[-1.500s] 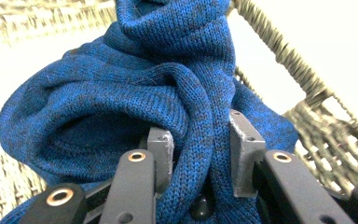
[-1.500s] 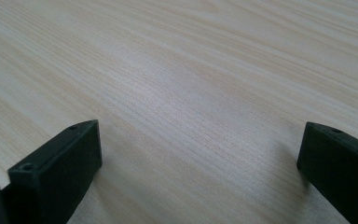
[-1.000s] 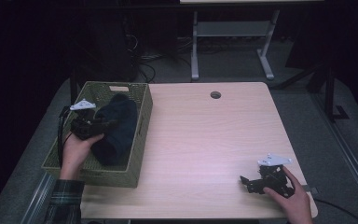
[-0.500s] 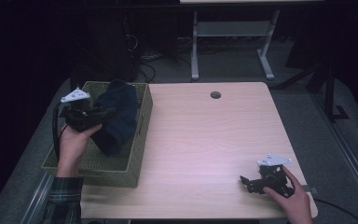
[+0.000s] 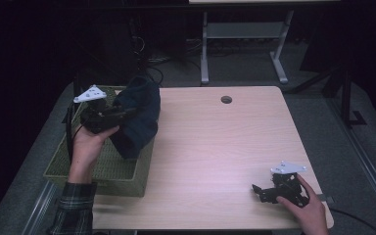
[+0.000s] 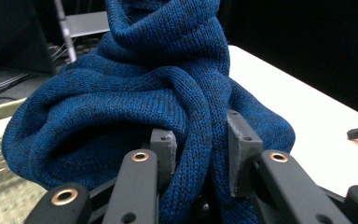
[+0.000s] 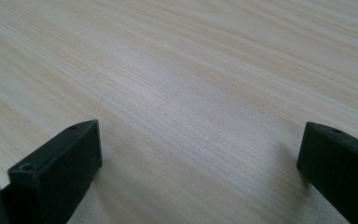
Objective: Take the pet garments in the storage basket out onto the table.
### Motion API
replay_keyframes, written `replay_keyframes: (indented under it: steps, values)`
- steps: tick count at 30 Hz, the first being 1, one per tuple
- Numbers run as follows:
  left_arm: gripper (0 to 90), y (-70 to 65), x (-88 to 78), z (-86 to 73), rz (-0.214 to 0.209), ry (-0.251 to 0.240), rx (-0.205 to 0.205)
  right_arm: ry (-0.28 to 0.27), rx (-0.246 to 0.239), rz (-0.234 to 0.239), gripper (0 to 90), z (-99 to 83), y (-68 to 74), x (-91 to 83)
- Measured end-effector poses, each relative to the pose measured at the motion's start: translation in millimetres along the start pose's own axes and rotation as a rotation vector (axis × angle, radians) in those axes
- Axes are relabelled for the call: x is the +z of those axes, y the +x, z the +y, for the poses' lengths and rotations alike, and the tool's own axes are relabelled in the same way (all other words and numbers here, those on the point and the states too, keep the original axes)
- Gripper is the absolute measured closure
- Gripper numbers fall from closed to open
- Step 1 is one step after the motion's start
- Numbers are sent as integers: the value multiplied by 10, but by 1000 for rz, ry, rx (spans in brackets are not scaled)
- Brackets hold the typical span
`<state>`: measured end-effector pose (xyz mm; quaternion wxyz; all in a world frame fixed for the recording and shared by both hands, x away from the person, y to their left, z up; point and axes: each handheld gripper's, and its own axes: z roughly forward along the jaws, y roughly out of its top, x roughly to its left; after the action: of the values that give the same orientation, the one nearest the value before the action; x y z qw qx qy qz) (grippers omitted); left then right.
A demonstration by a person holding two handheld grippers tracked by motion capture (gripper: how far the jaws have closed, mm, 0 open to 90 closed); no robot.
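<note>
Jaws of your left gripper (image 5: pixel 127 113) are clamping a fold of the blue knit scarf (image 5: pixel 139 115), hanging above the basket (image 5: pixel 98 171); right gripper (image 5: pixel 257 191) jaws are gaping, idling far from the basket on the worktop (image 5: pixel 215 147).

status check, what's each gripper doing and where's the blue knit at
Left gripper shut on blue knit garment, held above green basket. Right gripper open, low over table, nothing between jaws. Nothing in the way on the tabletop.
</note>
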<state>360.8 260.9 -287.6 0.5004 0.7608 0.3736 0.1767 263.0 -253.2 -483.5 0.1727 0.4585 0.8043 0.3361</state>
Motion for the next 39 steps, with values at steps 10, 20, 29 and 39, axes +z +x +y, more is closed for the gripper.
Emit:
replay_keyframes:
  steps: [10,20,29,39]
  values:
    - [686,-187,181,86,-45,5,35,0,0,0,0,1,0,1]
    - [688,-360,412,108,-93,24,65,0,1,1,0,1,0,1]
    - [691,-529,631,164,-139,19,83,0,3,1,0,1,1,0]
    - [698,-713,848,250,-206,2,95,-1,0,0,0,2,-1,0]
